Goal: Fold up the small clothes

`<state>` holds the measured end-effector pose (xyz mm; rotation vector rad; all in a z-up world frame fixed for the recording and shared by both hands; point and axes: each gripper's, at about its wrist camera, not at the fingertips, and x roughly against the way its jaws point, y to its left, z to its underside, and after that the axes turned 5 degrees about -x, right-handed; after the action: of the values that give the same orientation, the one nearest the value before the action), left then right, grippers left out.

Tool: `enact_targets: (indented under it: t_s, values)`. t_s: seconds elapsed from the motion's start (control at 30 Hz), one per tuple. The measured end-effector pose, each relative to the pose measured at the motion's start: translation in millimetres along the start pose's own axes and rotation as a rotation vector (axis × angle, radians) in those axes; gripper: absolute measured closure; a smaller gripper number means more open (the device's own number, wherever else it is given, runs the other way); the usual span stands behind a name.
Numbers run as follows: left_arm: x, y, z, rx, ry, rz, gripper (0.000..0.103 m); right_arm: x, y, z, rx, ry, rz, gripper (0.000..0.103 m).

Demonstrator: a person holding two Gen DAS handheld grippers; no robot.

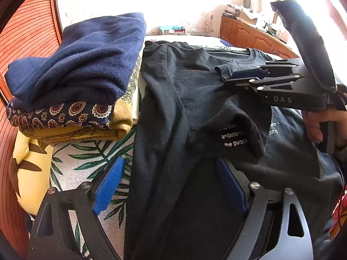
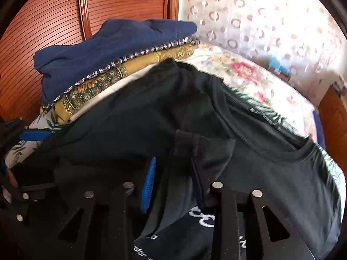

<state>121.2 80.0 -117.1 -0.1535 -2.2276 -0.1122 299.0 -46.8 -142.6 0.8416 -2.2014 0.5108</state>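
Two grippers over a black T-shirt [image 1: 173,108] on my bed [image 1: 86,162]: left gripper [image 1: 171,186] wide open, empty; right gripper [image 1: 223,75] pinching a sleeve [image 1: 225,69]; folded pile [image 1: 76,75] beside

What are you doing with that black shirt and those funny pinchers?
A person is folding a black T-shirt spread out on a bed with a leafy sheet, using two hand-held grippers. The right gripper is pinching the shirt's sleeve near the collar. The left gripper hangs wide open over the shirt's side, holding nothing. Beside the shirt sits a stack of folded clothes, with a navy blue one on top.
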Motion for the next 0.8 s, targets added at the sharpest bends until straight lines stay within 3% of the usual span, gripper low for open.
enact_targets:
  t_s: [0.1,0.17,0.53,0.8]
  values:
    - [-1,0,-1,0.000,0.000,0.000,0.016,0,-6,4,0.000,-0.005,0.011,0.094]
    - [-1,0,-1,0.000,0.000,-0.001,0.016,2,-11,8,-0.011,-0.013,0.025,0.096]
    - [-1,1,0,0.000,0.000,0.000,0.016,32,-62,36,-0.153,-0.058,0.098,0.097]
    - [-1,1,0,0.000,0.000,0.000,0.016,52,-66,56,-0.157,-0.057,0.140,0.085]
